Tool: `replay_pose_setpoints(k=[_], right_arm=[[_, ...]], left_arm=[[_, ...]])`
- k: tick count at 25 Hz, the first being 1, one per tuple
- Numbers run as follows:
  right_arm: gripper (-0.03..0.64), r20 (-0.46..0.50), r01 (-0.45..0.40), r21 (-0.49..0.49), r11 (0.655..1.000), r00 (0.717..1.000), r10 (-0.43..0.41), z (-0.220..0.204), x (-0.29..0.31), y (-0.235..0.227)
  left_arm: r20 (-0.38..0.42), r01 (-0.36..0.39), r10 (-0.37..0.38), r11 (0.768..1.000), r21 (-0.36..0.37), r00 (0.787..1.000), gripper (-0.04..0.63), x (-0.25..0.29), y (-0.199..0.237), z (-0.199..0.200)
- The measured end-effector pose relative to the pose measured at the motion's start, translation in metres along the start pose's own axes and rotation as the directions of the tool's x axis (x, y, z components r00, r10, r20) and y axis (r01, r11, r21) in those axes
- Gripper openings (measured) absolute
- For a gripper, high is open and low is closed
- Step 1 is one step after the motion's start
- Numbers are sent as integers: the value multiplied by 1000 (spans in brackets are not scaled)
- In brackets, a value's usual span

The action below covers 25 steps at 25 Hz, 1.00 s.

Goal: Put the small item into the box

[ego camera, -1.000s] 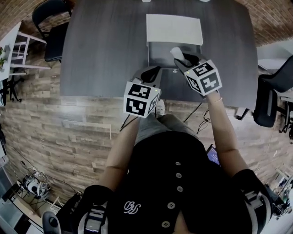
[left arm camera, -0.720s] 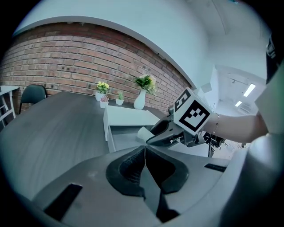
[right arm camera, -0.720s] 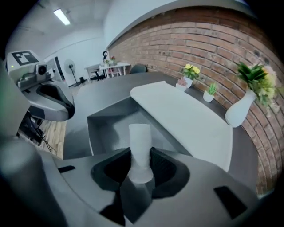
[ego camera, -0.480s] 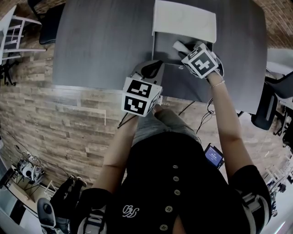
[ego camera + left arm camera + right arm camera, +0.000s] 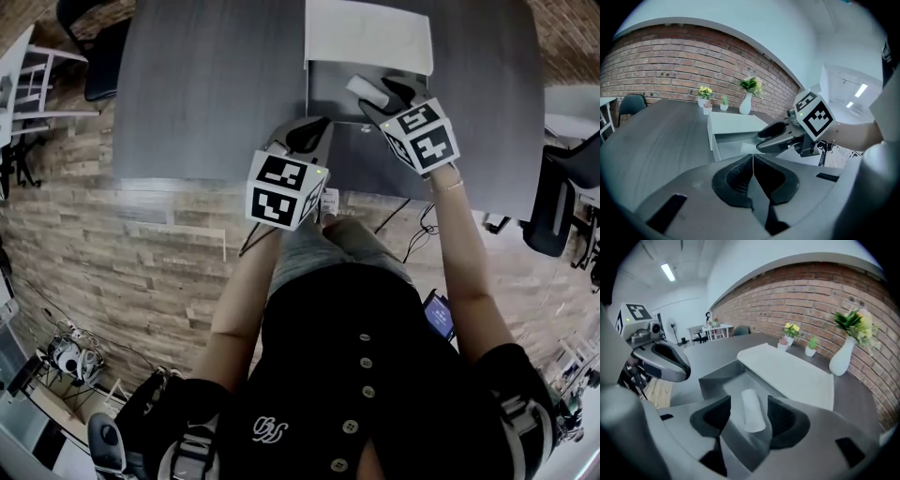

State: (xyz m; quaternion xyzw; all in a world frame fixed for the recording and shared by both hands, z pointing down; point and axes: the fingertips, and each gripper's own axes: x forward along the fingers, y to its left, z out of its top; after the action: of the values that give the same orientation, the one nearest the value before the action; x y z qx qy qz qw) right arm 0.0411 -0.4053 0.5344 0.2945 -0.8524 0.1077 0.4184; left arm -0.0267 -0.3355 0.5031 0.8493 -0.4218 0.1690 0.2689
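An open grey box [image 5: 328,89] lies on the dark table, its white lid [image 5: 368,33] folded back behind it. My right gripper [image 5: 380,92] hovers over the box's near right part, shut on a small white roll-shaped item [image 5: 362,89] that sticks out past the jaws. The right gripper view shows the item [image 5: 751,408] between the pads, with the box [image 5: 717,376] below and the lid [image 5: 787,371] beyond. My left gripper [image 5: 309,136] is shut and holds nothing, near the table's front edge left of the box. Its jaws meet in a line in the left gripper view [image 5: 753,157].
The dark grey table [image 5: 206,94] stretches left of the box. A white vase with greenery [image 5: 842,357] and small potted plants [image 5: 705,96] stand at its far edge by the brick wall. Black chairs stand at the left [image 5: 94,56] and right [image 5: 553,206].
The right gripper stays over the box with the white item, shifting only slightly. The left gripper has hardly moved.
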Motion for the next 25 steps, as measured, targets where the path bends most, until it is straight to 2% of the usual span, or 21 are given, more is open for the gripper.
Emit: replay_pose_setpoints(k=[4,7,10,16,21,25], right_arm=[[230,148,12,80,997,989,-24,17,-42,9],[193,269,-3,150,989,962,-38,29,-72,21],[126,359,-8,202,979,931,-66,37,-95,29],[8,472,-34,286,958,875,-109,45,-133,44],[0,541,-92,331,939,834,-109,54,-149,66],[0,571,-100,377,921,808,-146,55,-153,74]], left_arm=[[30,-4,3,999,36,1000,15,-7,-6,16],[61,-7,3,998,59,998,16,-17,-12,26],[95,-2,-7,996,94,995,15,-25,-19,42],[140,14,-37,987,160,989,15,-42,-46,67],[122,23,-49,979,204,991,15,-47,-62,63],[120,52,-75,982,179,990,15,-42,-71,58]])
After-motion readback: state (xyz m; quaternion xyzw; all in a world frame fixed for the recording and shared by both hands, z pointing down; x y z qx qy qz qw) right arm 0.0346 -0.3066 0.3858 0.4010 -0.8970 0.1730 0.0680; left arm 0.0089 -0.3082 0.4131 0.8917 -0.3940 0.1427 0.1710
